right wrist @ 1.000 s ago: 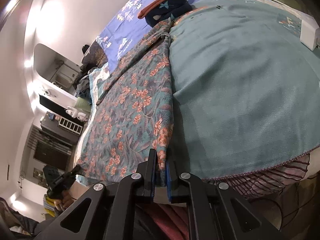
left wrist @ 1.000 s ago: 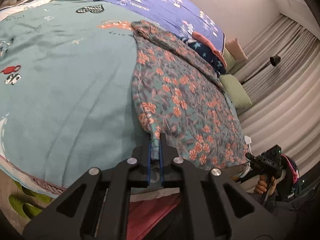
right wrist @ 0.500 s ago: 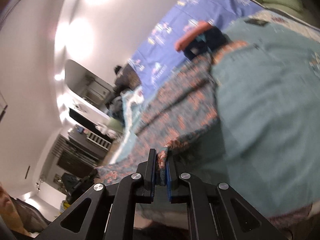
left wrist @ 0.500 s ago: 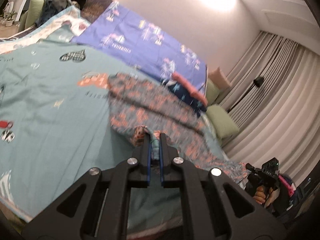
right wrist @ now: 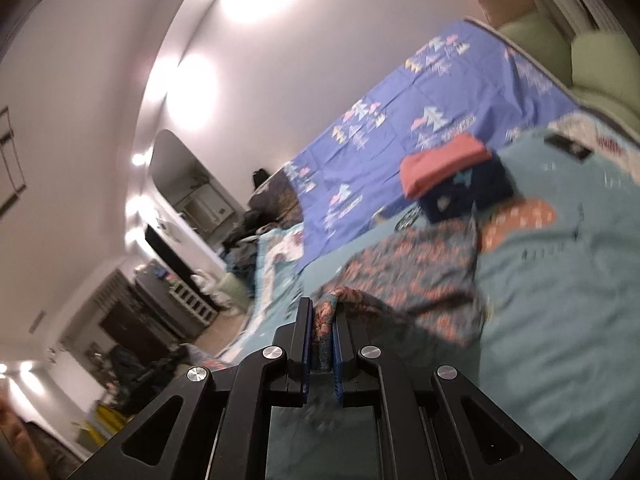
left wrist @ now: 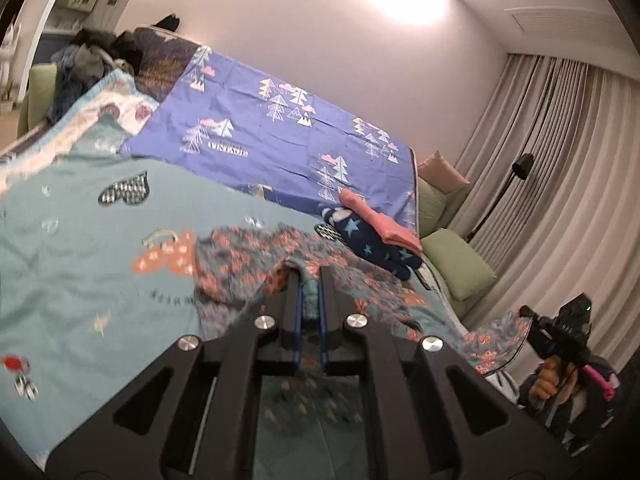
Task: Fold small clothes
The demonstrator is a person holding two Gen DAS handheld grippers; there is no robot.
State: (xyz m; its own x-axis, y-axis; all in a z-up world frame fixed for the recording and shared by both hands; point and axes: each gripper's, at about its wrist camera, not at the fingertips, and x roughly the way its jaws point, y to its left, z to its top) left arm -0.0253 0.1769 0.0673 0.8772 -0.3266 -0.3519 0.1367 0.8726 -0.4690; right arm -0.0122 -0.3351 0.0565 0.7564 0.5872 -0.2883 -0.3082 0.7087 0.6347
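Note:
A teal garment with orange flowers [left wrist: 240, 256] lies on the teal bedspread [left wrist: 80, 248], its near edge lifted off the bed. My left gripper [left wrist: 310, 276] is shut on one corner of that edge. In the left wrist view the right gripper [left wrist: 524, 312] shows at the far right, gripping the other corner, a hand under it. In the right wrist view my right gripper [right wrist: 322, 308] is shut on a bunched fold of the floral garment [right wrist: 420, 272], which sags back toward the bedspread [right wrist: 560, 300].
A folded stack, pink piece [left wrist: 380, 222] on a navy star-print piece [left wrist: 372, 244], sits just behind the garment. A purple tree-print sheet [left wrist: 280, 140] covers the far bed. Green cushions [left wrist: 460, 268], a floor lamp [left wrist: 520, 168] and curtains stand right; piled clothes [left wrist: 92, 60] far left.
Both grippers have risen and moved forward over the bed, carrying the garment's near edge up and toward its far end. The views tilted up to show the wall.

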